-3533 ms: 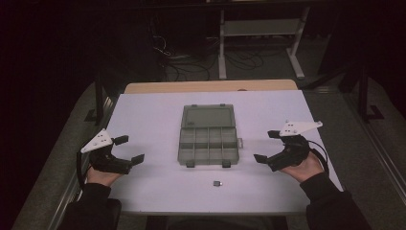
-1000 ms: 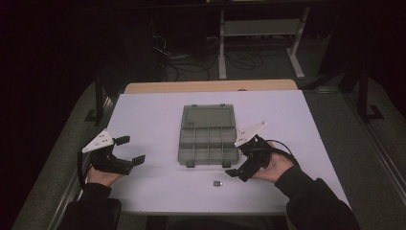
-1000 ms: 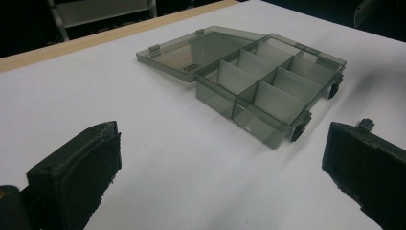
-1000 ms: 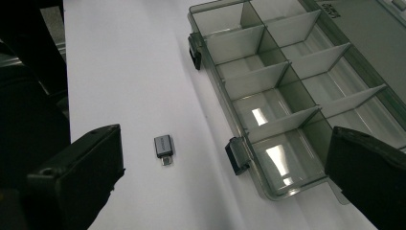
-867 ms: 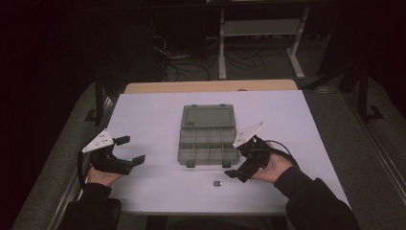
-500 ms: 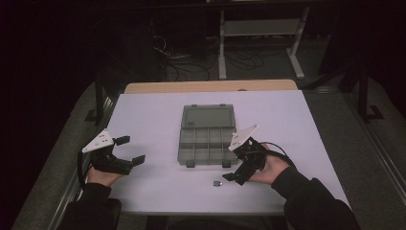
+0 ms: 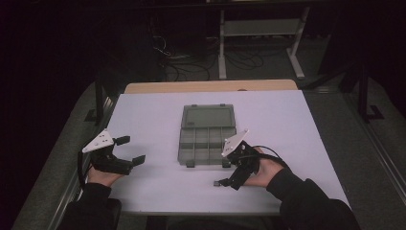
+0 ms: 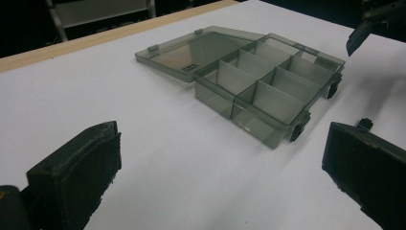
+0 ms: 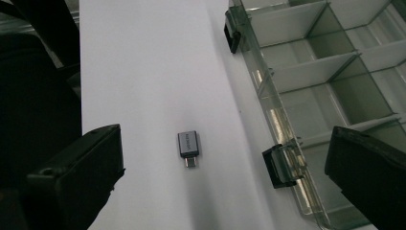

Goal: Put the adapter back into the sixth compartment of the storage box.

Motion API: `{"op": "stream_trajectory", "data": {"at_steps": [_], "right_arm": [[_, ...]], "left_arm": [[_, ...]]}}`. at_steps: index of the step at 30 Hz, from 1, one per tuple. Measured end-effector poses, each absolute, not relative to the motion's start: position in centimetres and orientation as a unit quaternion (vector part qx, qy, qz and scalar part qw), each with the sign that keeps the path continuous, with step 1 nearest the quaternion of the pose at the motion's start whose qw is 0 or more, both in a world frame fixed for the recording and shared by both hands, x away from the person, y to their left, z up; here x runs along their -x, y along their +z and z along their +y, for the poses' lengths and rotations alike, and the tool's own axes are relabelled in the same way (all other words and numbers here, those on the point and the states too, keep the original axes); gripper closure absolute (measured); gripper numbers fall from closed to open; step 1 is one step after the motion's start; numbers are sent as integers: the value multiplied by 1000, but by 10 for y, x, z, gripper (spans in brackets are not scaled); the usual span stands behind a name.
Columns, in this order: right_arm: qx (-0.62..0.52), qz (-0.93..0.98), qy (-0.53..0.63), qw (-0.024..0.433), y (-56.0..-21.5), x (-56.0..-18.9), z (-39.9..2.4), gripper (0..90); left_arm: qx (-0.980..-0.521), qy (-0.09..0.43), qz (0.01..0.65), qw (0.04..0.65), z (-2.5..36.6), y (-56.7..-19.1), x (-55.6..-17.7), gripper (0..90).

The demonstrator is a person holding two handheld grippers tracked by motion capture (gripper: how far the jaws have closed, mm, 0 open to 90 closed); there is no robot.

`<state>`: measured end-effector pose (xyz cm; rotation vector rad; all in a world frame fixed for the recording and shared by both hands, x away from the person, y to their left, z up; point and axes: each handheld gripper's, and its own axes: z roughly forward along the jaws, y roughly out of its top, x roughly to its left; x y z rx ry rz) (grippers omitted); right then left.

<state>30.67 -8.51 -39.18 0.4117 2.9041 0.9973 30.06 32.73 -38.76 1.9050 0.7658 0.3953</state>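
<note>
Left gripper (image 7: 125,152): lower left of the high view, hand (image 7: 101,175) behind it, dark sleeve (image 7: 91,206) entering from the bottom edge. Jaws wide apart, nothing between them; grey three-cornered plate (image 7: 98,142) on top.

Right gripper (image 7: 231,176): lower centre-right of the high view, angled down and toward the frame's left, forearm (image 7: 306,201) coming in from the lower right. Jaws spread wide in the right gripper view, at lower left and lower right of that frame. Cable (image 7: 270,152) loops over the hand.
</note>
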Motion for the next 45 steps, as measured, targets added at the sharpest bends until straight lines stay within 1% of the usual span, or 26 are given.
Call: {"op": "stream_trajectory", "data": {"at_steps": [18,19,23,28,35,36,37,38,40,41,42,44,45], "right_arm": [[-111,947,302,18,-403,-303,-71,2],[-109,948,300,10,-406,-302,-69,41],[-105,949,298,8,-407,-302,-68,57],[-105,951,292,-5,-414,-303,-65,116],[-101,954,283,-12,-418,-303,-62,139],[-100,956,275,-16,-419,-303,-61,183],[-100,956,275,-16,-419,-303,-61,183],[-95,958,272,-13,-421,-303,-61,221],[-96,959,264,-14,-422,-303,-60,258],[-96,959,264,-14,-422,-303,-60,258],[-89,961,263,-10,-423,-302,-60,324],[-86,961,264,-9,-423,-302,-60,324],[-86,961,264,-9,-423,-302,-60,344]], "left_arm": [[-788,163,313,504,327,-387,-302,0],[-787,162,311,508,325,-387,-304,0],[-788,161,309,508,324,-387,-305,0],[-790,158,303,509,322,-387,-309,0],[-791,155,301,510,319,-387,-312,0],[-792,154,298,509,319,-387,-313,0],[-792,154,298,509,319,-387,-313,0],[-792,154,298,509,319,-387,-313,0],[-792,155,299,509,319,-387,-313,0],[-792,155,299,509,319,-387,-313,0],[-792,155,299,509,319,-387,-313,0],[-792,155,299,509,319,-387,-313,0],[-793,155,299,509,319,-387,-313,0]]}}
